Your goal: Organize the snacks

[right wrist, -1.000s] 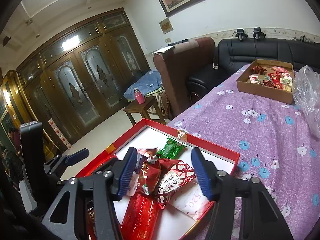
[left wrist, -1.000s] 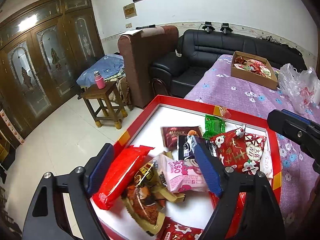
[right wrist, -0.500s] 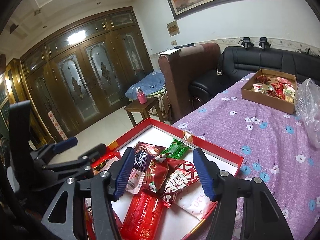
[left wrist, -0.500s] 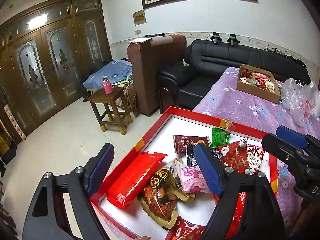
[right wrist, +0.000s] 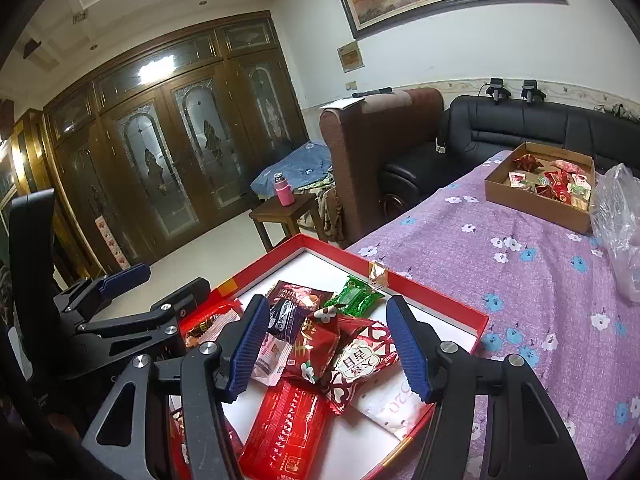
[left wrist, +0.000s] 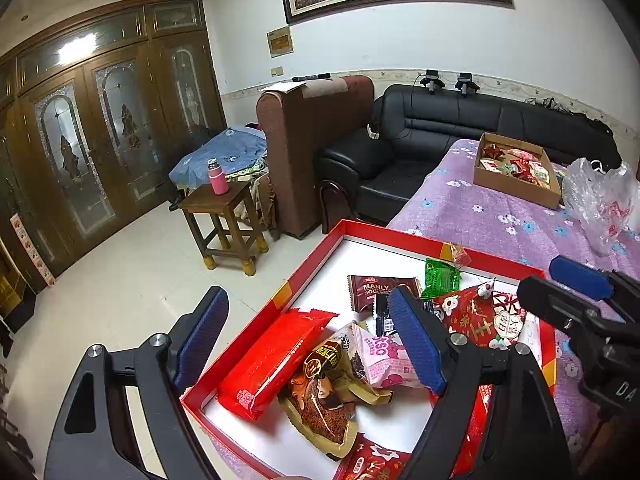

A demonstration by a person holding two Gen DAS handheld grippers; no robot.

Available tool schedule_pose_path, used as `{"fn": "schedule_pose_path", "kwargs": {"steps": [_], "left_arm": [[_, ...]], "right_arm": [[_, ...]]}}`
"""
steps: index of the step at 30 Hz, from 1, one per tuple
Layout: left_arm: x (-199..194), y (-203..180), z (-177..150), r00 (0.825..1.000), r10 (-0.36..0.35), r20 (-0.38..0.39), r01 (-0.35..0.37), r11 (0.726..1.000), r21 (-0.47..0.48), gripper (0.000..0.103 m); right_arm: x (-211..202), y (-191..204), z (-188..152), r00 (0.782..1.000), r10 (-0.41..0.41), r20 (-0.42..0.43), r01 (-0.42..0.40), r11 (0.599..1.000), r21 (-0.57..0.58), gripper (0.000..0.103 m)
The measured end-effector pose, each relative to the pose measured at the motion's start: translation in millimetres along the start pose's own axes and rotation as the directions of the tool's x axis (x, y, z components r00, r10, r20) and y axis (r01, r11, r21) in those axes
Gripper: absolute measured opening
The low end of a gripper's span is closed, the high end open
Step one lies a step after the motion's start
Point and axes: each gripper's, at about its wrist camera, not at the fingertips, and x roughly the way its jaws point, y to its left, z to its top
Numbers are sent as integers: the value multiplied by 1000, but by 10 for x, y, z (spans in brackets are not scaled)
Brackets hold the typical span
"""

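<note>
Above the red tray (left wrist: pixel 362 231), both hand-held grippers gape, holding nothing

Black sofa (left wrist: pixel 460 128), wooden doors (left wrist: pixel 100 132)

Readable from my left wrist view: "MANLY" on the dark brown snack pack (left wrist: pixel 378 290), tray's 12 o'clock. "SO" on the pink pack (left wrist: pixel 384 360), centre. Right wrist view: "520" upside down on the white packet (right wrist: pixel 394 408), 5 o'clock. Red packs carry Chinese characters.
</note>
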Motion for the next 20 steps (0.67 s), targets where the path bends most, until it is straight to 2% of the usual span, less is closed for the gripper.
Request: {"fn": "schedule_pose_path", "kwargs": {"steps": [9,20], "left_arm": [[-77,-52,9,998,-51,30,50,998,22,83],[-36,-114,-20,999,-39,9,39,999,34,83]], "right_arm": [[33,52,-39,1000,-4,-17,3,1000,-27,62],[33,56,-45,1000,-8,-21,7,1000,-28,62]]}}
